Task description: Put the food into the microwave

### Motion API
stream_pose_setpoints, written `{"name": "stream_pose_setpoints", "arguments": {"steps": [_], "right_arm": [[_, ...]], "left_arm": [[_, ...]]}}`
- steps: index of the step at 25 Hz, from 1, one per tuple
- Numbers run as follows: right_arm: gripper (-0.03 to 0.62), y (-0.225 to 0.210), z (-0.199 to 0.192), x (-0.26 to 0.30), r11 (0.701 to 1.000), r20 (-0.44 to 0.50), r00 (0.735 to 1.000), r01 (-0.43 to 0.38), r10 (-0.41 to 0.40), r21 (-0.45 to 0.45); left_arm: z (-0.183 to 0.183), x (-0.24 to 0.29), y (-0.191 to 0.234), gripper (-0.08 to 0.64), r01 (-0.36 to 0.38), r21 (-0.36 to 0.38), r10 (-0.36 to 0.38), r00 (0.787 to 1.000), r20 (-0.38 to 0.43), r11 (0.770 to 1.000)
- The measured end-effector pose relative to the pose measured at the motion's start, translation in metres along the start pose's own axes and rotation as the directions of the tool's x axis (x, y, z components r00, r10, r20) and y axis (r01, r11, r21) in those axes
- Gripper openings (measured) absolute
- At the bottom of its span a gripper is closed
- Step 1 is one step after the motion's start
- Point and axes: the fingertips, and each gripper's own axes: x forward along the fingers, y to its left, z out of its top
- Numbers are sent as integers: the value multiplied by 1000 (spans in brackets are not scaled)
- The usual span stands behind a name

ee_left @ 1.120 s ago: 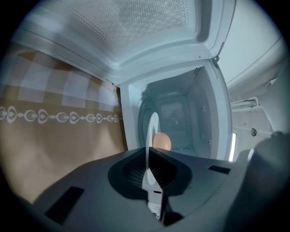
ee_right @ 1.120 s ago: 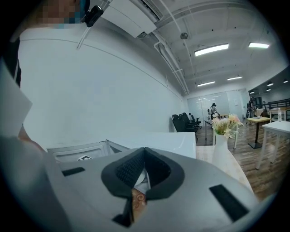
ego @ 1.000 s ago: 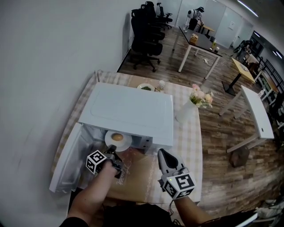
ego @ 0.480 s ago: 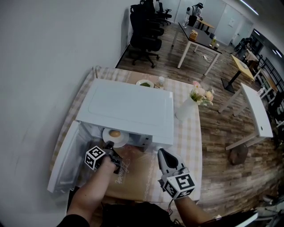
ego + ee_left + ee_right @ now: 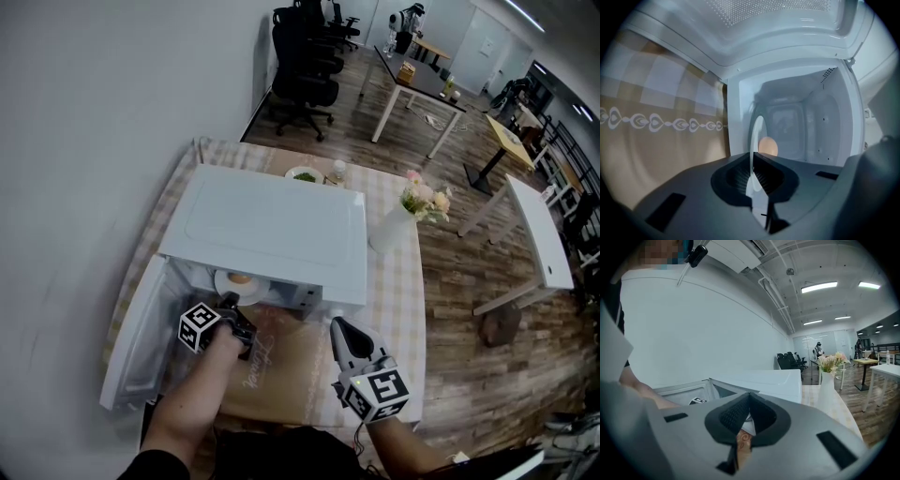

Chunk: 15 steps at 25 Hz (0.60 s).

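A white plate (image 5: 231,285) carries a round tan piece of food (image 5: 241,277) and sits partly inside the open white microwave (image 5: 267,230). My left gripper (image 5: 231,305) is shut on the plate's near rim. In the left gripper view the plate (image 5: 755,136) shows edge-on between the jaws of the left gripper (image 5: 752,182), with the food (image 5: 768,146) beyond it in the microwave cavity (image 5: 806,126). My right gripper (image 5: 338,327) hovers over the tablecloth in front of the microwave's right side, jaws shut and empty; the right gripper (image 5: 742,433) shows the same in its own view.
The microwave door (image 5: 136,342) hangs open to the left. A white vase of flowers (image 5: 392,234) stands right of the microwave. A small dish of greens (image 5: 304,175) and a bottle (image 5: 338,170) sit behind it. Checked tablecloth (image 5: 398,309) covers the table.
My left gripper has pushed the plate with the food further under the microwave's top edge, into the cavity. The right gripper has stayed where it was.
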Motion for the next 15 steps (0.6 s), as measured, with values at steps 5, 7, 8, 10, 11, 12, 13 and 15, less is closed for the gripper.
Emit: {"name": "stream_pose_setpoints", "arguments": {"steps": [5, 7, 8, 10, 11, 12, 13, 15], "right_arm": [[8, 1, 0, 1, 1000, 1, 1000, 1, -1, 5], [8, 2, 0, 2, 1000, 7, 1000, -1, 1, 5], [8, 3, 1, 2, 1000, 8, 1000, -3, 3, 4], [8, 6, 1, 2, 1000, 7, 1000, -10, 10, 5], [8, 7, 1, 2, 1000, 6, 1000, -13, 13, 5], [6, 8, 1, 2, 1000, 6, 1000, -15, 15, 6], [8, 9, 1, 1, 1000, 6, 1000, -17, 17, 6], [8, 11, 1, 0, 1000, 5, 1000, -21, 21, 6]], "left_arm": [[3, 0, -8, 30, 60, 20, -60, 998, 4, 998], [2, 0, -14, 118, 89, 25, -89, 996, 1, 996], [1, -1, -16, 140, 100, 30, -100, 995, -4, 995], [0, -4, -20, 173, 105, 45, -105, 994, -11, 993], [0, -6, -20, 178, 102, 53, -101, 995, -10, 993], [0, -9, -19, 178, 96, 63, -96, 995, -6, 993], [1, -13, -18, 178, 92, 74, -92, 996, -1, 993], [2, -16, -16, 178, 95, 86, -96, 995, 1, 992]]}}
